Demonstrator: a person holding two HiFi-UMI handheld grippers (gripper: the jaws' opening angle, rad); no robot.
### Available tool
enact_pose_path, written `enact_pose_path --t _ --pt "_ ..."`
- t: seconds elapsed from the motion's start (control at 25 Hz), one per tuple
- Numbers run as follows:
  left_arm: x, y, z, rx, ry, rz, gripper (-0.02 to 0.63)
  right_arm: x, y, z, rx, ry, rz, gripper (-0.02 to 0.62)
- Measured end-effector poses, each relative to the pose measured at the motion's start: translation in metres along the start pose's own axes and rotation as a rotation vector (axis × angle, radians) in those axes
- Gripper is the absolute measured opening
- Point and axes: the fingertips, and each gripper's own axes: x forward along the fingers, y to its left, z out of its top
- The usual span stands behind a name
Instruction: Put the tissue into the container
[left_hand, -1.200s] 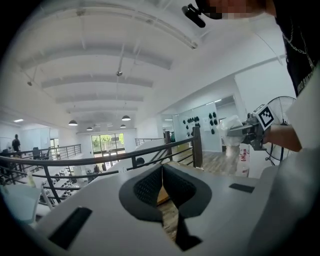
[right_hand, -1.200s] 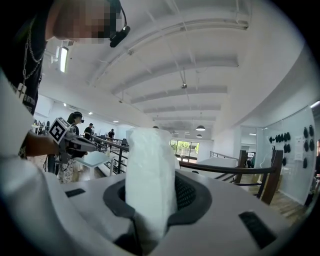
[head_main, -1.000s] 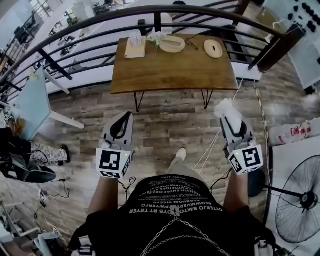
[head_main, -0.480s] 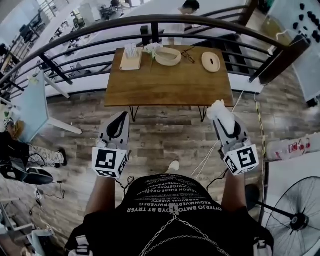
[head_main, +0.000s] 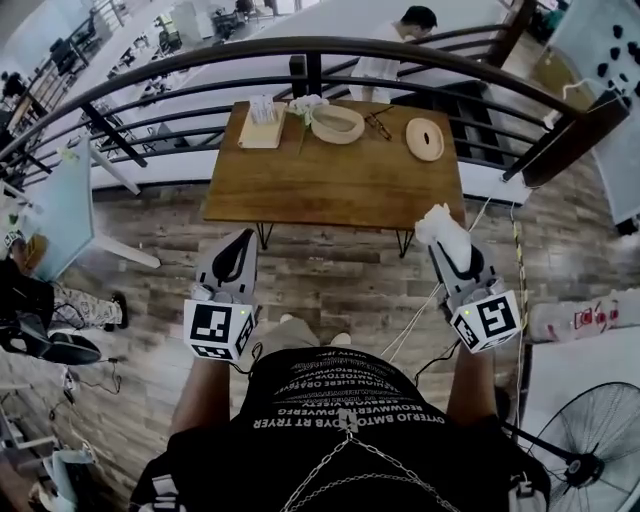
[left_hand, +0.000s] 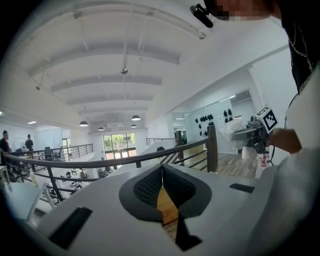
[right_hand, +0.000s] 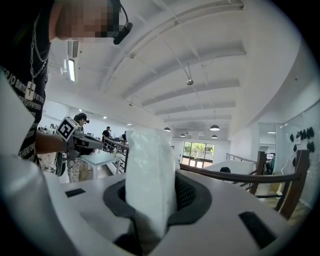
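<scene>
1. Tissue (head_main: 443, 225): the white wad is clamped in your right gripper (head_main: 448, 243) and sticks up past the fingertips. It is in the air above the plank floor (head_main: 330, 270), at the near right corner of the wooden table (head_main: 330, 180).
2. In the right gripper view, the dark pads press on both sides of the tissue (right_hand: 150, 180), and its lower end is tucked down between them.
3. Your left gripper (head_main: 240, 248) is held level with the right one, well apart from it. Its pads (left_hand: 150, 186) meet at the tips, with nothing between them.
4. At the far edge of the table sits a pale oval container (head_main: 338, 124). A flat round lid (head_main: 425, 139) lies to its right, apart from it.
5. A tray of white sheets (head_main: 264, 116) sits at the far left corner.
6. A dark curved railing (head_main: 300, 48) runs behind the table.
</scene>
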Motion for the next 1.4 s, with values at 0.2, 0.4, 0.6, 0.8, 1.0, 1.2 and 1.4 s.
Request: enact_pose_path --t 0.2,0.4,0.6,0.8,1.0,1.2,1.4 --pt "0.01 0.005 -0.006 -0.029 -0.002 -0.006 0.029 0.013 0.001 -0.01 -0.002 0.016 0.014 0.124" --pt "0.035 0.014 -0.005 -0.035 -0.003 -0.028 0.029 0.028 -0.006 -0.01 -0.002 0.007 0.005 0.124" --pt "0.065 0.034 0.004 -0.012 -0.013 -0.042 0.029 0.059 -0.016 -0.005 -0.008 0.014 -0.008 0.123" --pt "0.103 0.066 0.001 -0.01 -0.002 -0.05 0.029 0.109 -0.025 -0.006 0.003 0.024 -0.007 0.123" --pt "0.148 0.102 0.011 0.003 -0.011 -0.06 0.029 0.163 -0.041 -0.004 0.018 0.03 -0.022 0.123" --pt "0.194 0.134 0.013 0.004 -0.014 -0.091 0.029 0.216 -0.053 0.005 0.012 0.03 -0.036 0.123" --pt "0.23 0.161 0.021 0.009 -0.032 -0.124 0.029 0.254 -0.068 0.015 -0.001 0.042 -0.066 0.123"
